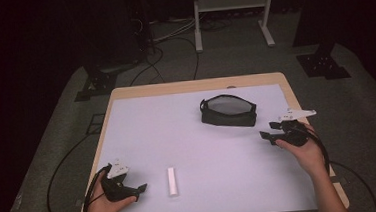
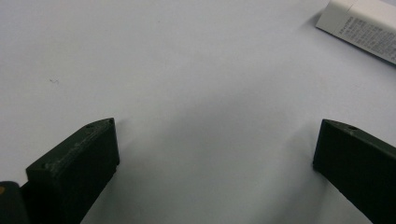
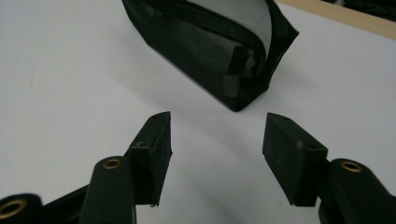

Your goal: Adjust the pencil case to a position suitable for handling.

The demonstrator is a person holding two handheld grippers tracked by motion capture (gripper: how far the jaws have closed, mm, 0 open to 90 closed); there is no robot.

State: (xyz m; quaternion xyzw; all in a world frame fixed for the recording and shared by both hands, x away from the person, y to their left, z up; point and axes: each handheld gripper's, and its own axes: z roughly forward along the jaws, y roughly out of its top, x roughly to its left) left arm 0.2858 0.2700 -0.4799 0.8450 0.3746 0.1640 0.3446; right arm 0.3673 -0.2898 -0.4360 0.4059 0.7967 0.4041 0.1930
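From my remote seat I see a pale lavender tabletop (image 1: pixel 178 136) with a light wooden rim. Beyond it stands a white metal frame stand (image 1: pixel 232 12) on grey carpet (image 1: pixel 367 118), where black cables (image 1: pixel 167 52) trail.

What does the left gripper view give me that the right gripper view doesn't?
Left gripper view: the printed end of the white tube at upper right, with the left gripper open and nothing between its jaws. Right gripper view: the black mesh pouch, unzipped, just beyond the open right gripper, plus the table's wooden edge. Both: the white table surface under empty jaws.
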